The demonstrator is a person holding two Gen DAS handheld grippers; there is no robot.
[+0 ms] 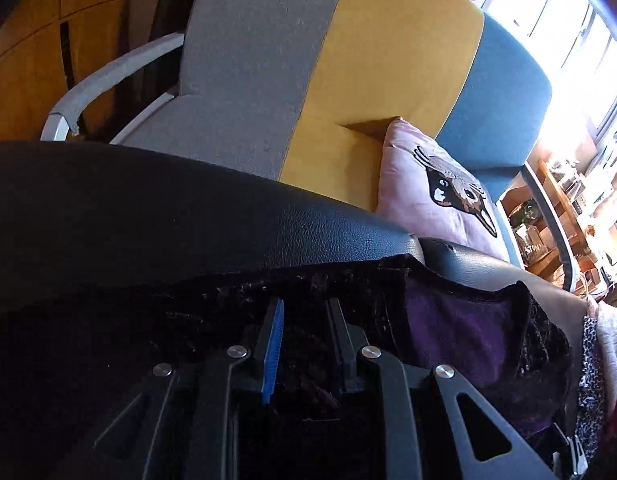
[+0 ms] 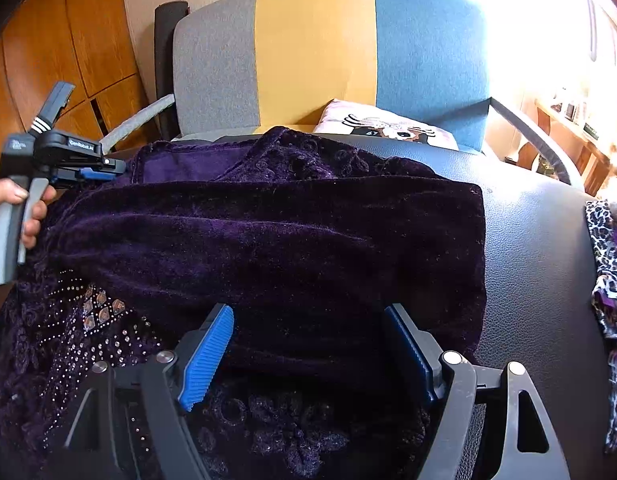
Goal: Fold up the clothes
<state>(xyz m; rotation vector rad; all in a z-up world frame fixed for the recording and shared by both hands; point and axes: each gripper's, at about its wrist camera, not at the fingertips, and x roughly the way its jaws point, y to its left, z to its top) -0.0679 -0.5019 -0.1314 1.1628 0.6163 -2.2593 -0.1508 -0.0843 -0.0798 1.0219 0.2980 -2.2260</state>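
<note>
A dark purple velvet garment (image 2: 292,240) lies on a black leather surface (image 2: 540,240), one layer folded across it, with rhinestones (image 2: 96,312) at the near left. My right gripper (image 2: 308,340) hovers over the near edge with its jaws wide apart and nothing pressed between the blue pads (image 2: 206,356). A person's hand (image 2: 28,216) holds my left gripper (image 2: 122,168) at the garment's far left corner. In the left wrist view the left gripper (image 1: 305,306) sits low over the velvet garment (image 1: 460,332). A narrow gap shows between its pads (image 1: 274,344), which do not press the cloth.
Behind the leather surface (image 1: 148,200) stands a chair (image 2: 316,48) striped grey, yellow and blue, with a pink cushion (image 1: 432,184) on its seat. A leopard-print cloth (image 2: 608,264) lies at the right edge. Wooden panelling (image 2: 68,40) is on the left and shelves (image 1: 556,216) on the right.
</note>
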